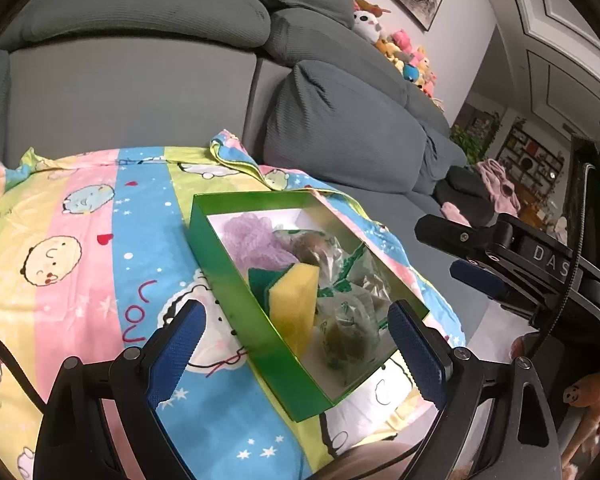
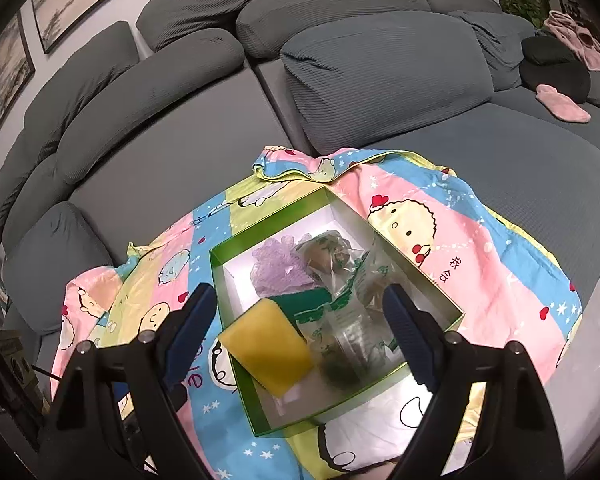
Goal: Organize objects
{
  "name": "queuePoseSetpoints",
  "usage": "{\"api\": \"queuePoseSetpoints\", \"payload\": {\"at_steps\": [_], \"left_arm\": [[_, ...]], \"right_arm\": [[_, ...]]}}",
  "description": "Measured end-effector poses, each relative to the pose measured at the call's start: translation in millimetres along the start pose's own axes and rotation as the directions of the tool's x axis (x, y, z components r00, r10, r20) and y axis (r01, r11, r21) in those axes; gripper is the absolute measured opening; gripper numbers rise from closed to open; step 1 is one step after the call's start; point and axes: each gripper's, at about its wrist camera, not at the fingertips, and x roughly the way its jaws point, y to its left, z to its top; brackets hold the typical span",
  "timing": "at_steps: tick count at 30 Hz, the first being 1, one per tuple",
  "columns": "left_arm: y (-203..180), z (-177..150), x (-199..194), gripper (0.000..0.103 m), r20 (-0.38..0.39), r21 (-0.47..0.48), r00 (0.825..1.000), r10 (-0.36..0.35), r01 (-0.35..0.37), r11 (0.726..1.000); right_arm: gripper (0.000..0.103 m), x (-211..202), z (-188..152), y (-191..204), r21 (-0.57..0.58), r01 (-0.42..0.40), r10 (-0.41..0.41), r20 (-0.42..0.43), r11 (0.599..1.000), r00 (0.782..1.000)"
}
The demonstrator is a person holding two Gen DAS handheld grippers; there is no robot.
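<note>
A green box (image 1: 236, 300) with a white inside stands on a colourful cartoon cloth (image 1: 80, 248) on the sofa. It holds a yellow and green sponge (image 1: 294, 300), a purple mesh ball (image 1: 252, 236) and clear plastic bags (image 1: 348, 304). My left gripper (image 1: 296, 348) is open and empty, above the box's near end. In the right wrist view the box (image 2: 228, 312), sponge (image 2: 268, 352), purple ball (image 2: 278, 268) and bags (image 2: 348, 312) show too. My right gripper (image 2: 306, 336) is open and empty, above the box. The right gripper also shows in the left wrist view (image 1: 480, 268).
A grey sofa (image 2: 180, 168) with large cushions (image 1: 340, 128) surrounds the cloth (image 2: 460, 248). Pink slippers (image 2: 562, 106) and a dark cushion (image 2: 556, 66) lie at the right. Plush toys (image 1: 400, 48) sit along the sofa back.
</note>
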Motion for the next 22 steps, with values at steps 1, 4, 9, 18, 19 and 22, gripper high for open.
{"api": "queuePoseSetpoints", "payload": {"at_steps": [1,4,9,18,19,22], "left_arm": [[0,0,0,0.093,0.001,-0.001,1.000,-0.001,0.001,1.000],[0,-1,-1,0.093,0.001,-0.002,1.000,-0.006,0.006,1.000],[2,-1,0,0.093,-0.004,-0.003,1.000,-0.011,0.011,1.000],[6,-1,1,0.093,-0.012,-0.010,1.000,-0.023,0.023,1.000],[7,-2,2,0.093,-0.014,-0.013,1.000,-0.025,0.024,1.000],[10,-3,3,0.093,-0.023,-0.021,0.999,-0.027,0.026,0.999]], "right_arm": [[0.085,0,0,1,-0.003,0.004,-0.004,-0.002,1.000,1.000],[0.085,1,-1,4,-0.009,0.016,-0.016,-0.006,1.000,1.000],[0.085,3,-2,6,-0.012,0.042,-0.042,-0.012,0.999,0.999],[0.085,5,-4,15,-0.036,0.061,-0.061,-0.021,0.998,0.998],[0.085,5,-5,17,-0.038,0.065,-0.066,-0.021,0.997,0.998],[0.091,6,-6,20,-0.039,0.072,-0.073,-0.018,0.997,0.997]]}}
